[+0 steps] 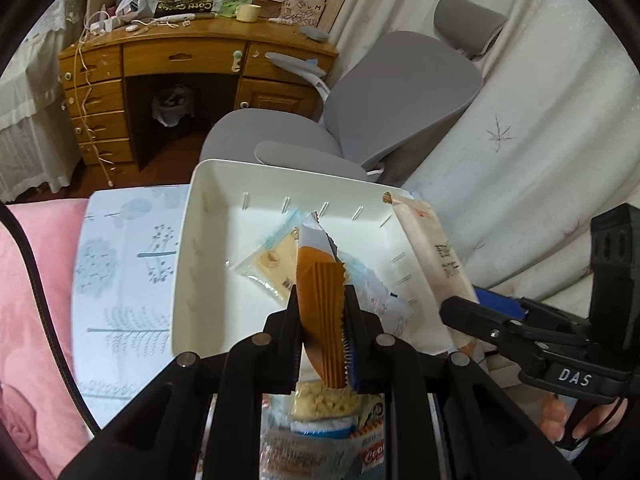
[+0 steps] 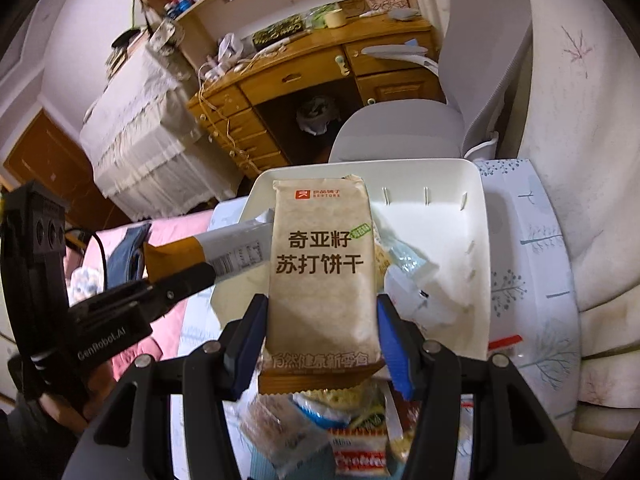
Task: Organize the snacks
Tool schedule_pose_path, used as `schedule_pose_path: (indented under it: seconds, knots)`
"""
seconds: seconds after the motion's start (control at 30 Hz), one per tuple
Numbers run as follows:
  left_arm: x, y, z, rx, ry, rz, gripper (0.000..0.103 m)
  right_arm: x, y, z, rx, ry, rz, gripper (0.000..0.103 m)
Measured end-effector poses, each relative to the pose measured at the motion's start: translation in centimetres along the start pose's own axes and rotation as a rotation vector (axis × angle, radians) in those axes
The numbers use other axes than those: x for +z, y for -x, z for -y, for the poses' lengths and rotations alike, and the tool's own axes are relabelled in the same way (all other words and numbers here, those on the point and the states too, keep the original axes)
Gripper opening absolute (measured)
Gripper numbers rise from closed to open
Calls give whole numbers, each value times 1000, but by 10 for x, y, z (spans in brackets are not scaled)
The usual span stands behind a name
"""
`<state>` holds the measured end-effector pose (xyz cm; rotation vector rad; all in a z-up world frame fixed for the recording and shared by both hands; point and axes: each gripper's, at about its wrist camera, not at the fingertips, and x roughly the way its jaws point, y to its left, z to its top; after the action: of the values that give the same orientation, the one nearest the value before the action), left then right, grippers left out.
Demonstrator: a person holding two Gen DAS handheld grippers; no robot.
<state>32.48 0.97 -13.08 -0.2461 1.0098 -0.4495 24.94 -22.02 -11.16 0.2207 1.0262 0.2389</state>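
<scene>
My left gripper (image 1: 322,308) is shut on an orange and white snack packet (image 1: 320,300), held edge-on above the near edge of the white tray (image 1: 188,248). My right gripper (image 2: 320,312) is shut on a beige soda cracker packet (image 2: 324,264) with Chinese print, held upright over the tray's (image 2: 478,280) near side. The cracker packet also shows in the left wrist view (image 1: 432,248), with the right gripper (image 1: 464,312) at right. The left gripper (image 2: 200,274) and its packet (image 2: 208,250) show at left in the right wrist view. Small clear snack packets (image 1: 272,260) lie in the tray.
A pile of loose snack packets (image 2: 344,432) lies under both grippers on the patterned white cloth (image 1: 120,288). A grey office chair (image 1: 360,120) stands right behind the tray. A wooden desk (image 1: 180,60) is farther back. Pink bedding (image 1: 28,300) lies to the left.
</scene>
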Motion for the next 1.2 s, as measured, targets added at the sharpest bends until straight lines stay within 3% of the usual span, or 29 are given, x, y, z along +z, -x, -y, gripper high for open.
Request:
schedule_pose_path:
  seconds: [0.07, 0.13, 0.17, 0.2, 0.7, 1.0, 1.2]
  knots:
    - [0, -4, -4, -21, 10, 18, 20, 0, -7, 5, 8, -35, 6, 56]
    - [0, -7, -5, -19, 15, 16, 46, 0, -12, 12, 21, -78, 21, 59]
    - [0, -9, -5, 1, 14, 2, 64, 0, -15, 16, 30, -98, 18, 63]
    - [-1, -9, -4, 12, 6, -2, 69, 0, -17, 19, 35, -116, 12, 66]
    - [-22, 17, 7, 92, -28, -41, 72, -19, -2, 22, 18, -151, -2, 80]
    - [-55, 44, -2, 118, 29, -52, 73, -47, 20, 16, 9, -185, 9, 85]
    - [-85, 65, -13, 137, 2, -75, 73, -78, 33, 8, -1, -243, 10, 89]
